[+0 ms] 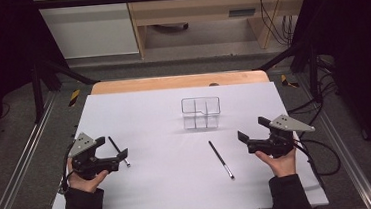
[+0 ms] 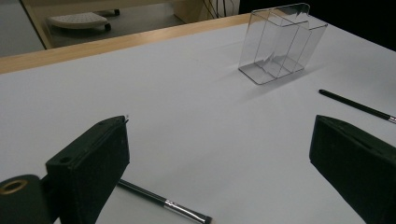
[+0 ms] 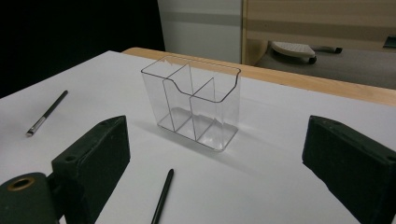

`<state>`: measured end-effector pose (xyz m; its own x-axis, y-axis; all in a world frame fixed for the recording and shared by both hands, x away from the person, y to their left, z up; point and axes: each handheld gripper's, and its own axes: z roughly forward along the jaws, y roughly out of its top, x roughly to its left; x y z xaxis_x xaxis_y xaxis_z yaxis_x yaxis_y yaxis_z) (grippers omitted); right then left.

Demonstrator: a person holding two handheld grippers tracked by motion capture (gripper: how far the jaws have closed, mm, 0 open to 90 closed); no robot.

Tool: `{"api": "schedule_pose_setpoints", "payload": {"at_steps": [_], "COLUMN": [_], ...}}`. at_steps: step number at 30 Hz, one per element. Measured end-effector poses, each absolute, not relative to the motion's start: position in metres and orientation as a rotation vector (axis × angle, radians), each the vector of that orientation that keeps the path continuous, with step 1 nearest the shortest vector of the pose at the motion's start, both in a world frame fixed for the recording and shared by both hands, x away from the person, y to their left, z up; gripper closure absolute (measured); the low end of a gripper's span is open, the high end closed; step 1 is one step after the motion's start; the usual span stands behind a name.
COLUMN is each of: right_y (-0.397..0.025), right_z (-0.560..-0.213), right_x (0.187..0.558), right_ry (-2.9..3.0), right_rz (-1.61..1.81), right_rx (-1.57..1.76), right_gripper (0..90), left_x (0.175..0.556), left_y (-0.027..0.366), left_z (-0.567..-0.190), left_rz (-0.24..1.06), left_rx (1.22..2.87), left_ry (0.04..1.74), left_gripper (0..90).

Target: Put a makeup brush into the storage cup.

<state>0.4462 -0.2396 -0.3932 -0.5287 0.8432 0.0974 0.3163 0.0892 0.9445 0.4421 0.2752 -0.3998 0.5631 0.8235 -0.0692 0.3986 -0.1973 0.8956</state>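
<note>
The clear box (image 1: pixel 201 113) stands upright on the white table (image 1: pixel 170 186), toward the far side. It is see-through, so its thin inner walls are hard to make out from the high view. Up close, the right gripper view shows one long part at the back and smaller parts in front.

Two thin black brushes lie flat on the table, both on the near side of the clear box. The left brush (image 1: pixel 118 151) lies to the near left of the box. In the left gripper view its handle is hidden behind one black jaw, and only the silver end pokes out. The right brush (image 1: pixel 221 159) lies to the near right of the box. In the right gripper view its lower end is cut off by the bottom edge.

The left gripper (image 1: pixel 111 151) sits right over the left brush, with its jaws spread wide and nothing between them. The right gripper (image 1: pixel 252 131) is near the right brush but apart from it, off to its right. Its jaws are spread wide too, and they grasp nothing.
</note>
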Motion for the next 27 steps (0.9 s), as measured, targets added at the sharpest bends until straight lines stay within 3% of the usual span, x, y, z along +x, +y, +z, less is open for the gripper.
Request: {"api": "schedule_pose_setpoints", "payload": {"at_steps": [27], "right_y": [-0.225], "right_z": [-0.387], "right_x": [0.447], "right_ry": [1.971], "right_rz": [1.267], "right_rx": [1.187], "right_gripper": [11.7], "left_x": [0.443], "left_y": [0.268], "left_z": [-0.41], "left_rz": [0.535], "left_rx": [1.863], "left_ry": [1.009], "left_gripper": [4.5]}}
